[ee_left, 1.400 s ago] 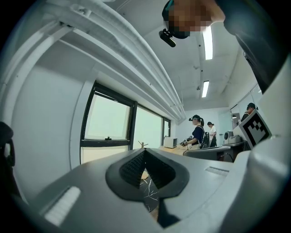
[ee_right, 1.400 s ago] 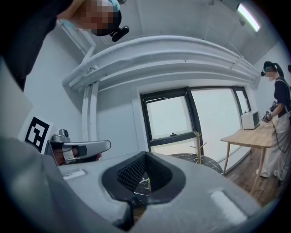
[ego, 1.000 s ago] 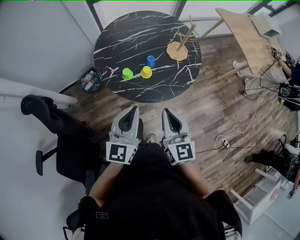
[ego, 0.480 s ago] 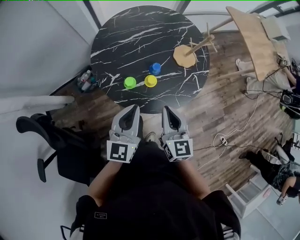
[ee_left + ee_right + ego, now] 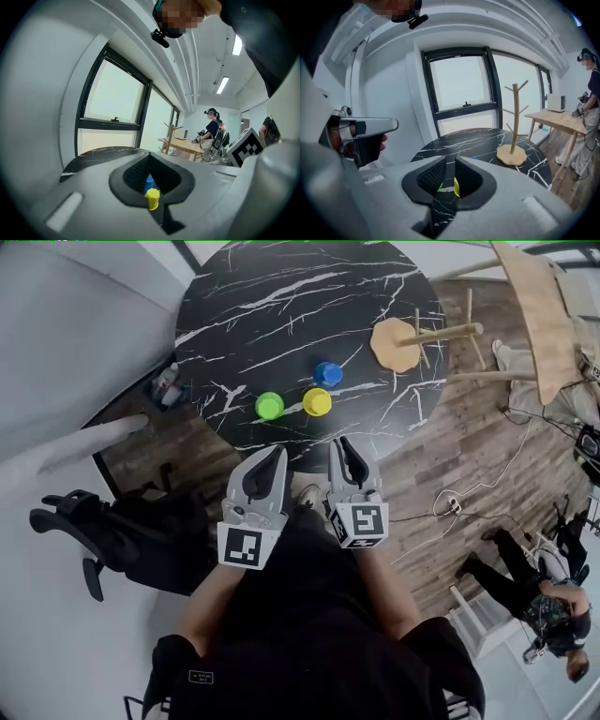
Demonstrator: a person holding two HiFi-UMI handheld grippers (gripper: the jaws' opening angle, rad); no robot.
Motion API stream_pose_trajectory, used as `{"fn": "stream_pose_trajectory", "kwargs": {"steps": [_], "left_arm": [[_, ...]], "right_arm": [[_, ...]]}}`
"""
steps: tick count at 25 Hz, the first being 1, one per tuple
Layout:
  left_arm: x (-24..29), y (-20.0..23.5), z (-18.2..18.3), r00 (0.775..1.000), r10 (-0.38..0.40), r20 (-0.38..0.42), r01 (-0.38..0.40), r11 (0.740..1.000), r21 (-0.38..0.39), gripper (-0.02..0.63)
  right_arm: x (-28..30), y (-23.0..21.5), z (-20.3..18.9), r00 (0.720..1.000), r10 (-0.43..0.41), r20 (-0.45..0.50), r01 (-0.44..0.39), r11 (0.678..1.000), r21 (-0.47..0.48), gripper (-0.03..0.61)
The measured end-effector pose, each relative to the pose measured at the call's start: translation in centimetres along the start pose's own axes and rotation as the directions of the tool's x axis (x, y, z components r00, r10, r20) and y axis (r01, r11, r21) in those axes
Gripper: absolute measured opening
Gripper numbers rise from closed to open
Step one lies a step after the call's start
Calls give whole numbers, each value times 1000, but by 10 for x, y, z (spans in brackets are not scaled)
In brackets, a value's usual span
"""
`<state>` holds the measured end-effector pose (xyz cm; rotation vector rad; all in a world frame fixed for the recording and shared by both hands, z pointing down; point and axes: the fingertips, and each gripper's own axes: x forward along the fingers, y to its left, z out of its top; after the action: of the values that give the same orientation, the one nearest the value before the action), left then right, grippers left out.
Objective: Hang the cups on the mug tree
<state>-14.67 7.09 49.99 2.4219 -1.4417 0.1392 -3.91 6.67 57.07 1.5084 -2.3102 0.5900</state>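
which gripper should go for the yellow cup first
Right, probably. The right gripper is on the mug tree side, slightly nearer the yellow cup, and its jaws are opening with nothing between them. The left gripper is shut.

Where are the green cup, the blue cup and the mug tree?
green cup [image 5: 269, 406]: head view, middle of its top.
blue cup [image 5: 327, 373]: head view, middle of its top.
mug tree [image 5: 396, 344]: head view, its flat wooden base.

The head view looks steeply down from well above the black table [image 5: 281, 296]. Each gripper view sits low, close behind its own jaws, facing forward across that tabletop. All three views share the yellow cup [image 5: 317, 401].
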Motion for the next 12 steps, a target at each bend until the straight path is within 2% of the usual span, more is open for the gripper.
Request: {"fn": "stream_pose_trajectory", "kwargs": {"steps": [7,12], "left_arm": [[29,24,-27,998,-25,-59,24,1000,-13,-3],[42,42,-45,996,-18,-84,15,999,-28,-3]], "right_arm": [[49,-9,-36,994,-19,-110,19,1000,-5,105],[79,-16,-68,979,-34,-203,34,999,-4,189]]}}
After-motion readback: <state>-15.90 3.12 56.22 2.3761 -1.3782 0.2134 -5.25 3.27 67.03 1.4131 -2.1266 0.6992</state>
